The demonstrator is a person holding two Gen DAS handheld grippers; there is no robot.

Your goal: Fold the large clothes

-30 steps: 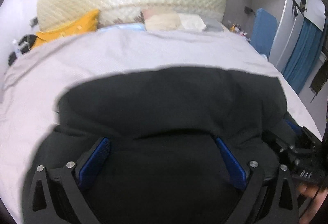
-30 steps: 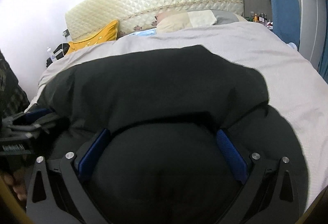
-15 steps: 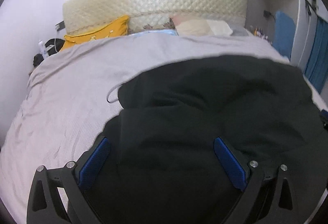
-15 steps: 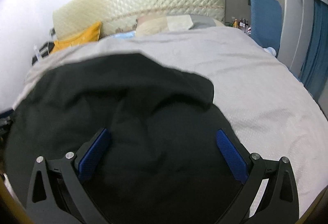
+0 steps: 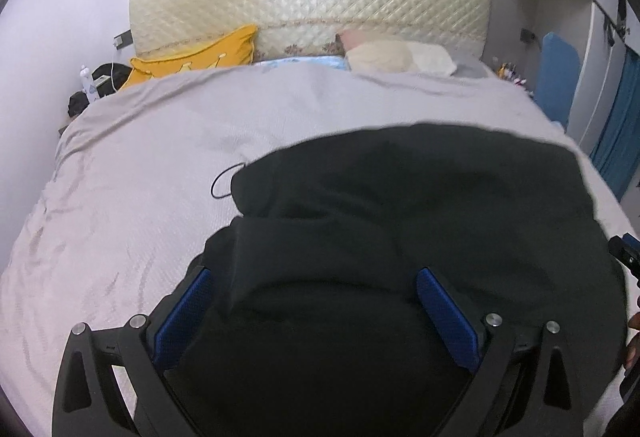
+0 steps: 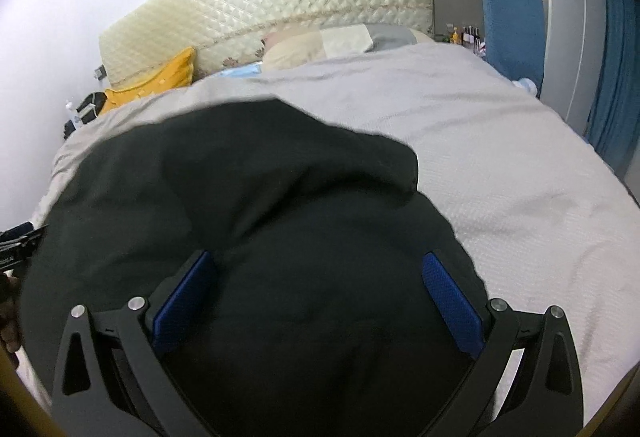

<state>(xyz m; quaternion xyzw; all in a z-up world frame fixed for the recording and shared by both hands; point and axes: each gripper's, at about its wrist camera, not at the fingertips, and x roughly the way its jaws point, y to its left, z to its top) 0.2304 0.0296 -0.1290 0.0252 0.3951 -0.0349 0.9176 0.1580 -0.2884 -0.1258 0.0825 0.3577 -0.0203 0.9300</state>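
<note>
A large black garment (image 5: 420, 221) lies on the grey bed cover (image 5: 152, 177), folded over itself, with a thin cord loop (image 5: 224, 183) at its left edge. My left gripper (image 5: 316, 277) is open, its blue pads wide apart over the garment's near left part. In the right wrist view the same garment (image 6: 248, 197) fills the near left of the bed. My right gripper (image 6: 320, 265) is open with its blue pads wide apart above the garment's near right part. Nothing is clamped between either pair of fingers.
A quilted cream headboard (image 5: 312, 1) stands at the far end with a yellow pillow (image 5: 200, 55) and pale pillows (image 5: 396, 55). A blue chair back (image 6: 512, 21) and blue curtain (image 6: 616, 69) stand to the right. Small items sit on a bedside surface (image 5: 90, 89).
Both grippers have moved apart along the near edge, left going left and right going right. The garment has settled flat, and more bare bed cover shows on each outer side.
</note>
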